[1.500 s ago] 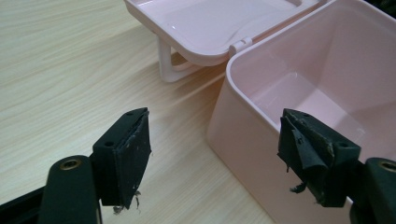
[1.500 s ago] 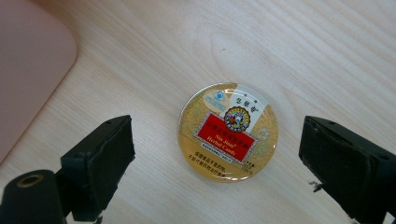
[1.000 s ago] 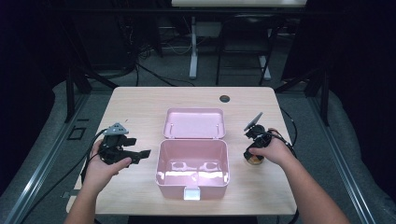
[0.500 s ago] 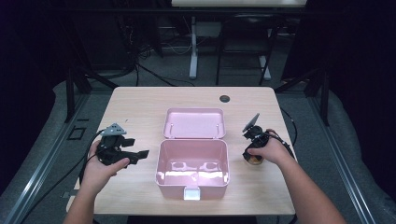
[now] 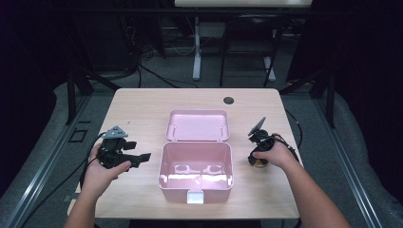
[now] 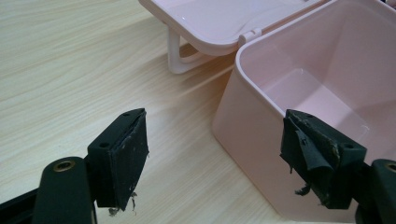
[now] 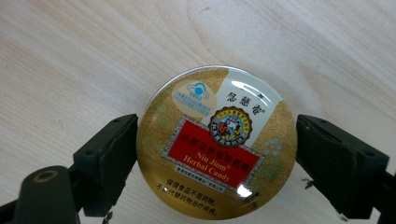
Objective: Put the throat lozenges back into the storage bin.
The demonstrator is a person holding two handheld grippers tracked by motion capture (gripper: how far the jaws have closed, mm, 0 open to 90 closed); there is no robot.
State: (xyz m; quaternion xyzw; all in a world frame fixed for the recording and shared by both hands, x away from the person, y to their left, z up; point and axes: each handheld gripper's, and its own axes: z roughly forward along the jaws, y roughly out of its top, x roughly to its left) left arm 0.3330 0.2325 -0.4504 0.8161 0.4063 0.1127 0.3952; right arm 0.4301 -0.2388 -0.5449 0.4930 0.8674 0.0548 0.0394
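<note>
A round gold candy tin (image 7: 217, 144) with a red label lies flat on the wooden table (image 5: 142, 109), right of an open pink box (image 5: 164, 166). My right gripper (image 7: 217, 163) points down over the tin (image 5: 259, 164), open, with one jaw at each side of its rim. In the high view the right gripper (image 5: 256, 160) sits under the person's hand. My left gripper (image 6: 215, 158) is open with nothing between its jaws, aimed at the box's near corner (image 6: 243, 121). It hovers left of the box in the high view (image 5: 139, 159).
The box's lid (image 5: 197, 124) lies swung back flat behind the box, its inside facing up. The box's inside (image 6: 317, 88) holds nothing that I can see. A dark cable hole (image 5: 228, 100) sits near the table's far edge. Cables trail off both table sides.
The right hand has shifted slightly toward the box while staying over the tin. The left gripper has held still.
</note>
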